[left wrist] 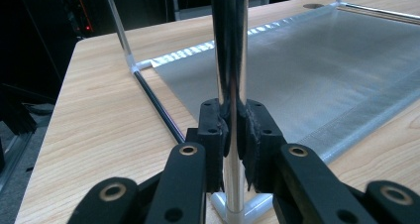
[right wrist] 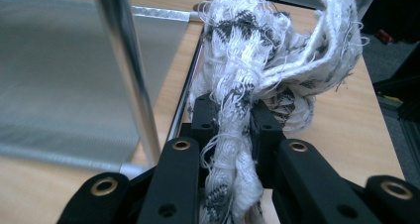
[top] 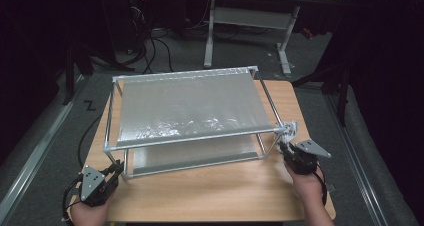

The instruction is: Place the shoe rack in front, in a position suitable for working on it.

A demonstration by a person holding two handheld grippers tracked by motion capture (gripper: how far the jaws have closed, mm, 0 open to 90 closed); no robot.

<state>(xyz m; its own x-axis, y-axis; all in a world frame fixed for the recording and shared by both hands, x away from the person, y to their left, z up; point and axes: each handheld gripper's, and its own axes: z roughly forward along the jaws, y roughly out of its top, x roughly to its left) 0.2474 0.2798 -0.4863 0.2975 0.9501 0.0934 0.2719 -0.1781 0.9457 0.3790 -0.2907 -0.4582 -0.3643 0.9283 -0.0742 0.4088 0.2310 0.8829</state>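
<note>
A wooden bench (top: 215,191) carries a two-tier metal rack (top: 187,106) with silvery mesh shelves, which covers most of its far half. At the rack's near left corner, the left tool (top: 116,169) is clamped shut on the upright leg (left wrist: 229,60), its pads pressing the shiny tube from both sides just above the white corner joint (left wrist: 235,211). At the near right corner, the right tool (top: 286,147) grips a frayed white and grey cloth (right wrist: 257,60), bunched against the rack's top corner post.
</note>
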